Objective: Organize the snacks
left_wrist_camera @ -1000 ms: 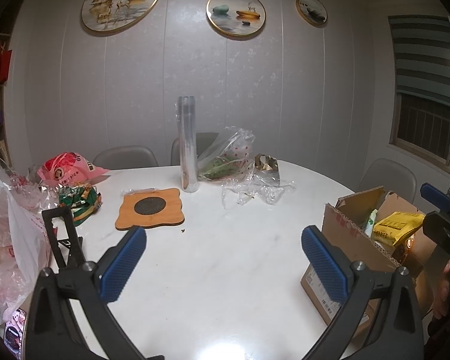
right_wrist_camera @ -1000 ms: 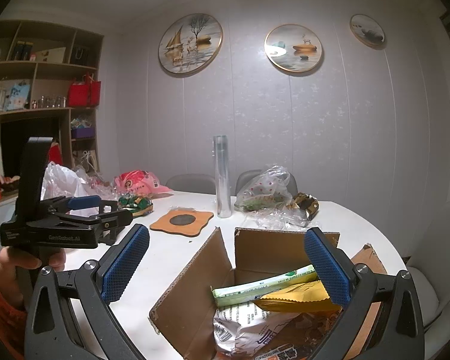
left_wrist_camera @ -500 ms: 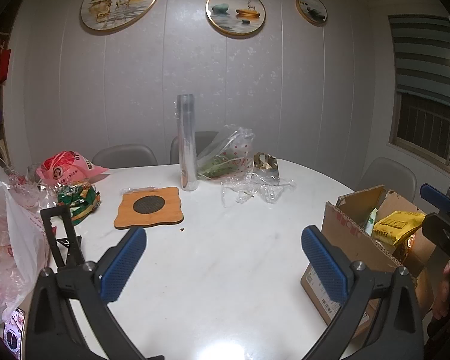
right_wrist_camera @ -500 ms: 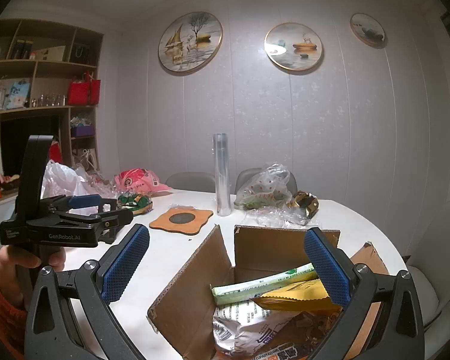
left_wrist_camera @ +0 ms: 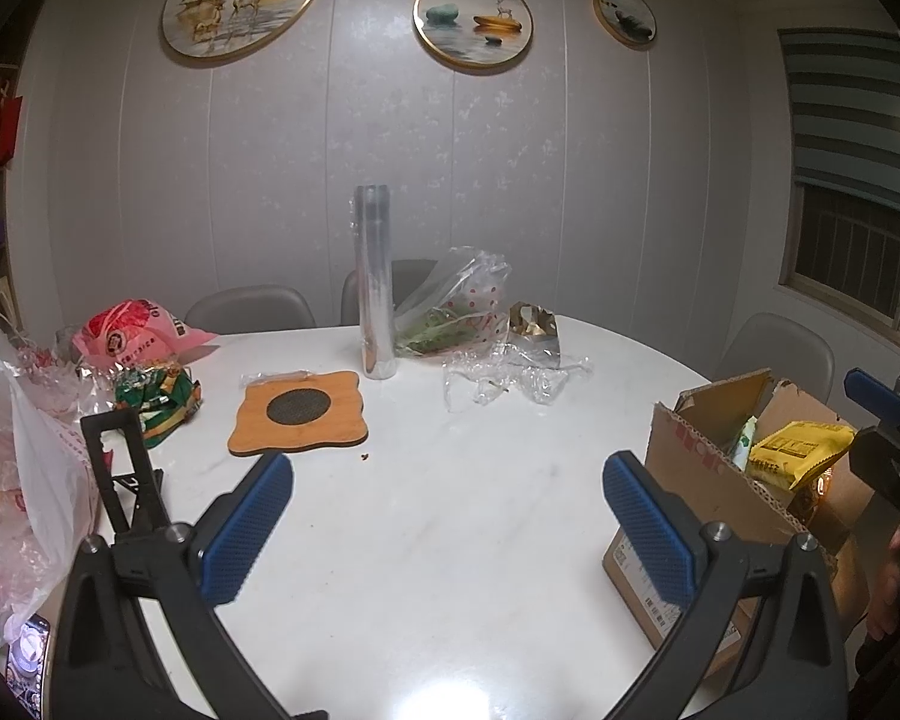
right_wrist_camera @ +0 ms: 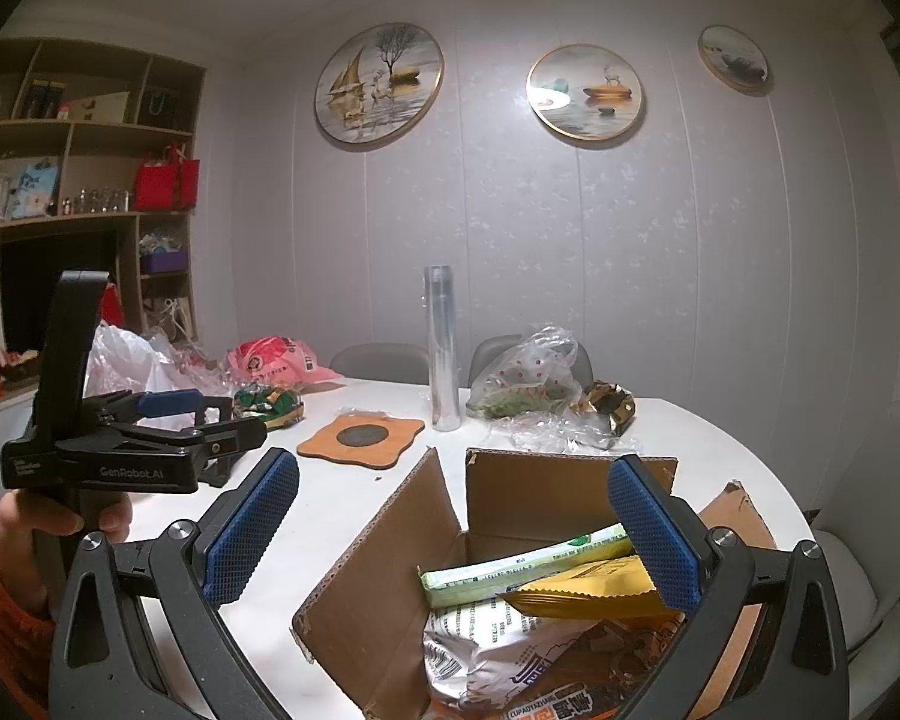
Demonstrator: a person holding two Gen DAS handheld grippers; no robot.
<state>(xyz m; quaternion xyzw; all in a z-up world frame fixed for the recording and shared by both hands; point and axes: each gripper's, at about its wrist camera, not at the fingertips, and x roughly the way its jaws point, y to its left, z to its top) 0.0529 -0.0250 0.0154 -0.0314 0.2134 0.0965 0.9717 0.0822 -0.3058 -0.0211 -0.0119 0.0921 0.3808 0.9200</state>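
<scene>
An open cardboard box sits on the white table's right side and holds several snack packets: a green one, a yellow one and a silver one. My right gripper is open and empty just above the box. The box also shows in the left wrist view. My left gripper is open and empty over bare table. A green snack bag and a pink bag lie at the far left.
A wooden coaster, a tall clear tube, a plastic bag of greens, a gold wrapper and crumpled film sit toward the back. White plastic bags and a black stand crowd the left edge.
Both views have shifted only slightly. Both grippers stay open and empty, and nothing on the table has moved.
</scene>
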